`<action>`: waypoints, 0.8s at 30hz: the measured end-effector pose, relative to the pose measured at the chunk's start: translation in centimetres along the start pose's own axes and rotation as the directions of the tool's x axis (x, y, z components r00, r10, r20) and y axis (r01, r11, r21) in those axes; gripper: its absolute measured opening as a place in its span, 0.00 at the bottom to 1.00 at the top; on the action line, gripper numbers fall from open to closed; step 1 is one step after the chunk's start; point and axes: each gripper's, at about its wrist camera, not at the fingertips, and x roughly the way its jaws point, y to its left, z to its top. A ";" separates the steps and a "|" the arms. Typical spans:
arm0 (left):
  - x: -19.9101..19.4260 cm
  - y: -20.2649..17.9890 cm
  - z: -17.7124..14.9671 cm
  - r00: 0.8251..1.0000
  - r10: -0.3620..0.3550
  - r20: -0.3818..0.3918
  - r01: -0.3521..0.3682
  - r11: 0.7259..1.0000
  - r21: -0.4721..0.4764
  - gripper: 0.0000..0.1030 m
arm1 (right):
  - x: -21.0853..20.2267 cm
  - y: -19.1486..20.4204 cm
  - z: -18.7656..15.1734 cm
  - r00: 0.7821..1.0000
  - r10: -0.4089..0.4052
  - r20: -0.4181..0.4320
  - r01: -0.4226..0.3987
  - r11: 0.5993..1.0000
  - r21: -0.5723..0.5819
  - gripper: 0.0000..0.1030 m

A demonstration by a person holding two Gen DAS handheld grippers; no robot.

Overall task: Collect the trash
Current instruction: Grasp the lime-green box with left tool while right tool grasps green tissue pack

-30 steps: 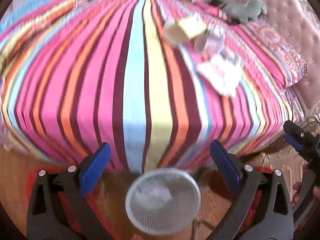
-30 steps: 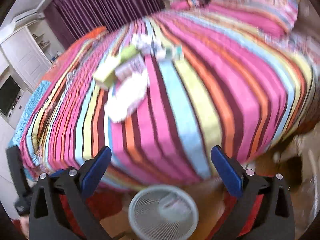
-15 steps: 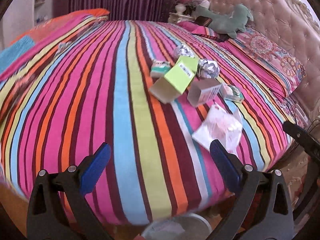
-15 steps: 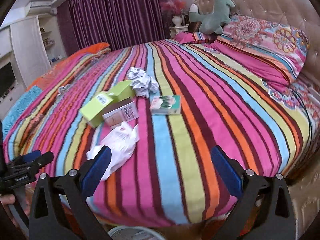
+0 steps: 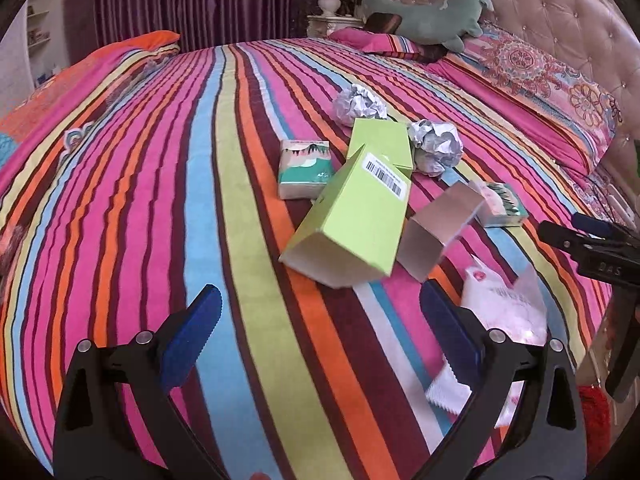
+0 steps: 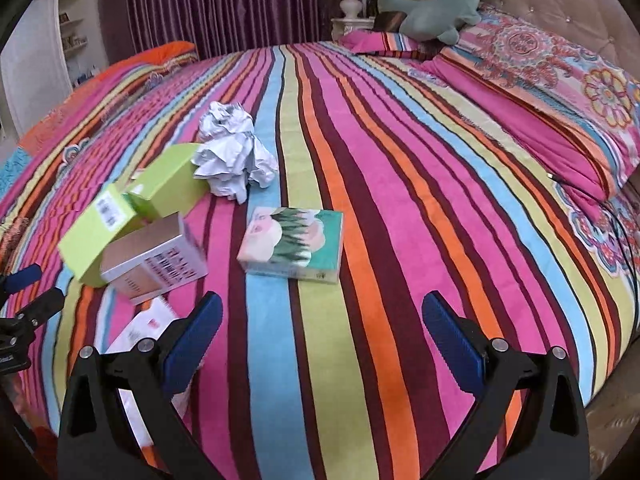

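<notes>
One wide bed [image 5: 168, 184] with a striped cover of pink, orange, blue and yellow fills both views, its tufted headboard [image 5: 560, 12] at the far right with a green plush toy [image 5: 436, 12] on the pillows. The trash lies in a loose cluster right of the middle of the cover: a lime-green carton [image 5: 352, 220], open at its near end, leans beside a smaller grey-white box [image 5: 440, 228]; a white plastic wrapper [image 5: 504, 312] lies near the bed's edge; two teal tissue packs [image 5: 305, 168] [image 5: 500, 204] flank the boxes; two crumpled paper balls [image 5: 360, 104] [image 5: 436, 146] sit farthest. The left gripper [image 5: 320, 332] and right gripper [image 6: 322, 336] both hover above the near edge, jaws spread wide, holding nothing.
</notes>
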 end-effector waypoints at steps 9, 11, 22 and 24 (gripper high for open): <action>2.8 -0.5 1.3 0.999 0.011 -0.042 -0.008 0.997 0.077 0.93 | 3.8 1.2 1.3 0.998 -0.029 -0.055 0.027 0.999 -0.035 0.93; 3.3 -0.7 1.5 0.999 0.012 -0.048 -0.008 0.996 0.087 0.94 | 4.3 1.4 1.5 0.997 -0.029 -0.065 0.027 0.999 -0.037 0.93; 6.8 -1.1 4.5 0.996 0.043 -0.083 -0.035 0.994 0.103 0.93 | 7.6 2.5 3.2 0.990 -0.073 -0.117 0.068 0.997 -0.048 0.93; 7.1 -0.8 4.9 0.995 0.046 -0.087 -0.039 0.995 0.087 0.93 | 7.9 2.4 3.4 0.989 -0.065 -0.135 0.062 0.998 -0.024 0.93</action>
